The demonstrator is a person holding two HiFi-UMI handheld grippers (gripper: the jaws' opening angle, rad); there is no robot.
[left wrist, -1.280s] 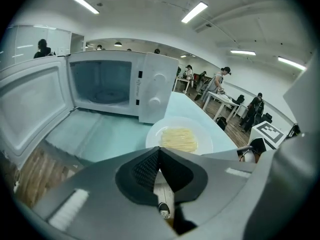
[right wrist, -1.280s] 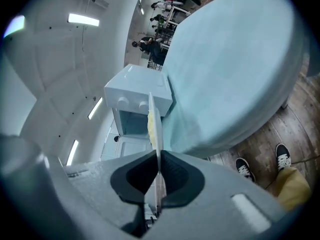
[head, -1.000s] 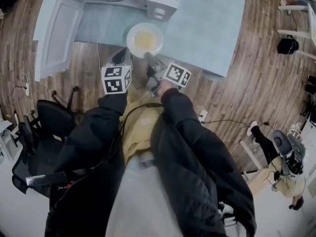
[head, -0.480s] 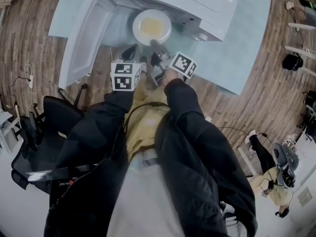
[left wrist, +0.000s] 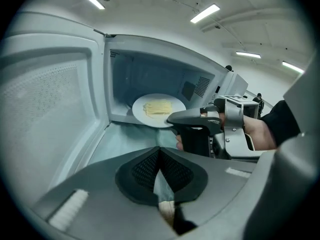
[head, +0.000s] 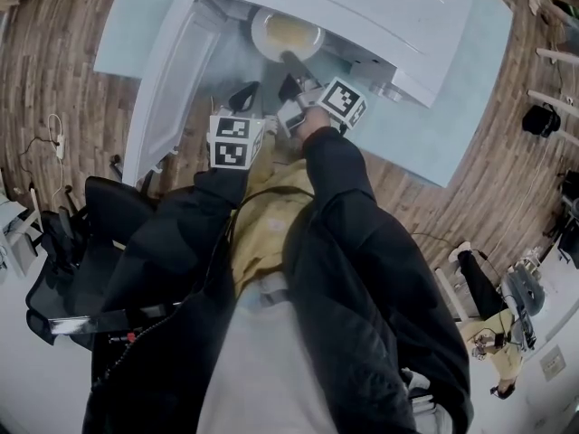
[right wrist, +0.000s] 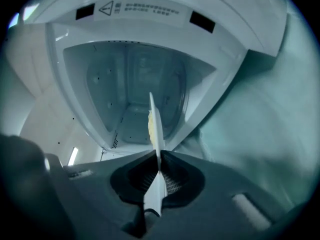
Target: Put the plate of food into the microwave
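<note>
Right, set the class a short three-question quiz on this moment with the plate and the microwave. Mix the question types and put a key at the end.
1. Multiple choice: the fingers of the right gripper are shut on A) a mug, B) the rim of the plate of yellow food, C) a spoon.
2. True or false: the door of the microwave stands open.
3. Short answer: what does the left gripper hold?

Key: 1 B. 2 True. 3 Nothing; its fingers are together with nothing between them.
</note>
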